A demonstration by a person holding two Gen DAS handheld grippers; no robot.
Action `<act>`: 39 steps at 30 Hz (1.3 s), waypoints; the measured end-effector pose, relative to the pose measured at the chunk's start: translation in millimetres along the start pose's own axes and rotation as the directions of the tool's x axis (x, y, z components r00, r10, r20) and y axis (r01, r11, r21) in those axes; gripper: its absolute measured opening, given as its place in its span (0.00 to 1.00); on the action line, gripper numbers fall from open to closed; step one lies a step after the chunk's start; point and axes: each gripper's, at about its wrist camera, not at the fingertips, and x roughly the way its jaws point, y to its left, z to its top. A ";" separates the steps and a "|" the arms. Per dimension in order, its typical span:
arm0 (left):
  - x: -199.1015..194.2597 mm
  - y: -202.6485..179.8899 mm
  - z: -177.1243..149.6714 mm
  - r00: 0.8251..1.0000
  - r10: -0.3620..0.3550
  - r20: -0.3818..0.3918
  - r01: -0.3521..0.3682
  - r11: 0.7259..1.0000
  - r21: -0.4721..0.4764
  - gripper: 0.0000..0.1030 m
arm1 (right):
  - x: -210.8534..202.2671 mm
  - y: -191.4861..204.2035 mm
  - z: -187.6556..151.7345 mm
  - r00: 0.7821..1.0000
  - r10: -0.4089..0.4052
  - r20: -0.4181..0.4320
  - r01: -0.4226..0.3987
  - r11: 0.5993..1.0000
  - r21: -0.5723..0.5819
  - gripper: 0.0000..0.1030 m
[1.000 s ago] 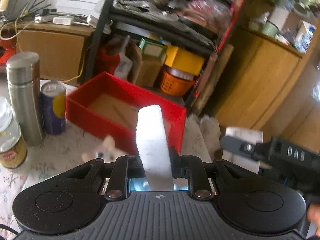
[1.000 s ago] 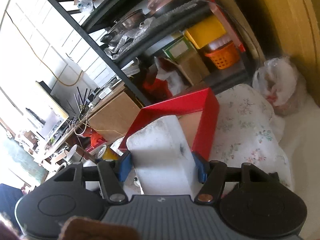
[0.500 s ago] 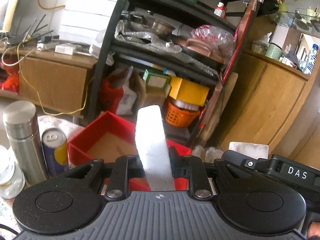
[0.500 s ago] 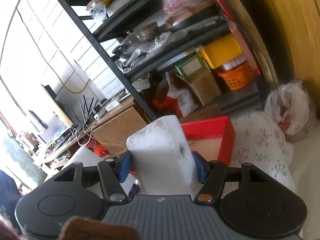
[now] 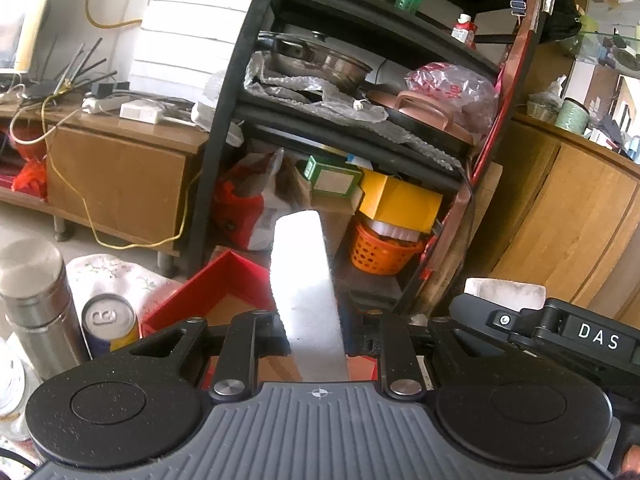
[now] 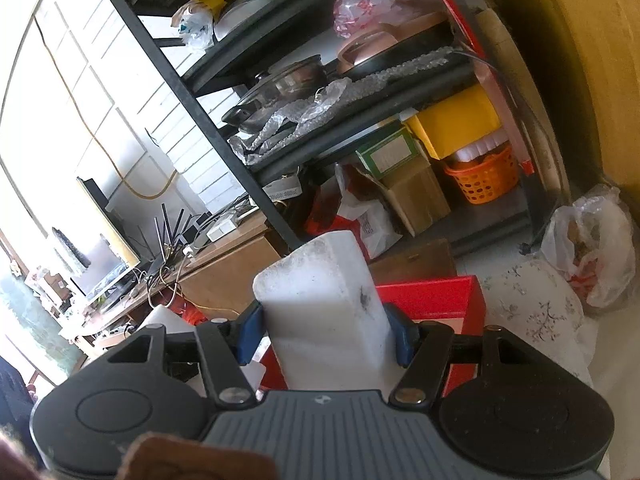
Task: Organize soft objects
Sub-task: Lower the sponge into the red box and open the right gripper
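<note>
My left gripper (image 5: 314,340) is shut on a thin white foam slab (image 5: 304,280) that stands up between its fingers. My right gripper (image 6: 324,332) is shut on a thick white foam block (image 6: 324,304) held by blue pads (image 6: 250,332). Both are held above a red open box (image 5: 224,284), which also shows in the right wrist view (image 6: 440,296), on a floral tablecloth (image 6: 536,312). The right gripper and its block (image 5: 504,290) show at the right of the left wrist view.
A steel flask (image 5: 36,300), a drink can (image 5: 110,320) and a jar (image 5: 10,384) stand left of the box. A black shelf rack (image 5: 360,100) with pots and an orange basket (image 5: 384,252) is behind. A plastic bag (image 6: 592,248) lies on the floor at right.
Both grippers have risen and tilted up with their foam pieces; the red box has dropped lower in both views and the small plush toy is out of sight.
</note>
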 end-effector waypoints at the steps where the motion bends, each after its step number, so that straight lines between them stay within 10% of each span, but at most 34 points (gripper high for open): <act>1: 2.2 0.2 1.0 1.000 0.002 0.002 -0.002 1.000 0.000 0.21 | 2.2 0.2 1.6 1.000 0.001 0.001 -0.001 1.000 0.000 0.33; 33: 64.3 -5.6 4.0 0.996 0.076 -0.048 -0.073 0.995 0.072 0.22 | 67.4 -26.7 11.1 0.995 -0.080 -0.057 0.081 0.997 0.017 0.33; 39: 68.4 -1.5 1.4 0.993 0.099 -0.057 -0.094 0.993 0.077 0.39 | 85.8 -31.8 5.0 0.989 -0.095 -0.110 0.097 0.995 0.016 0.35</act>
